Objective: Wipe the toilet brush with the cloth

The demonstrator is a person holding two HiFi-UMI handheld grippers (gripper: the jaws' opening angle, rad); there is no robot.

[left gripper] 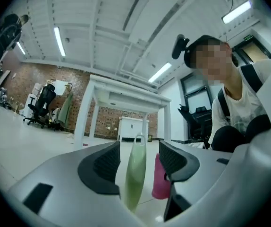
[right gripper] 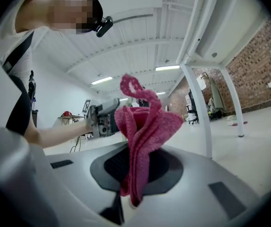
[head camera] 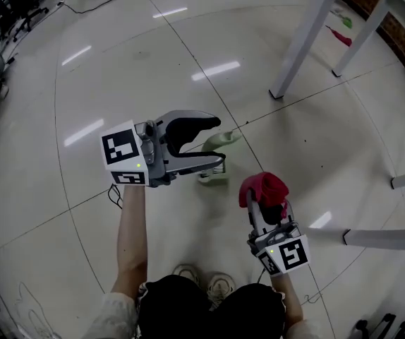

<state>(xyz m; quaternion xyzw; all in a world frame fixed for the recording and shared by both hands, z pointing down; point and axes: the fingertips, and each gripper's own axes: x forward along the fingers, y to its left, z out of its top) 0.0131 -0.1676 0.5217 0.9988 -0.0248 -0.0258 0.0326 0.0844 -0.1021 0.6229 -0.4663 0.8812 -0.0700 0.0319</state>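
A glossy pale tiled floor [head camera: 118, 62] spreads under you, streaked with reflections of the ceiling lights. The white legs of a table [head camera: 305, 37] stand ahead to your right, with a brick wall [left gripper: 27, 77] behind them. The right gripper view looks up at the underside of the tabletop, so your hands are below it.

Your left forearm reaches forward, bare to the sleeve, and the left gripper [head camera: 220, 143] lies level and rolled onto its side. Its jaws are spread. The pale green toilet brush [left gripper: 135, 174] stands upright between them, its looped handle end at the top, and a gap shows on each side of it.

Your right hand is lower and nearer your knees. There the right gripper [head camera: 266, 207] also points level, its jaws pinching the folded red cloth [right gripper: 145, 126], which bunches up above the pads. The cloth is just beside the brush.
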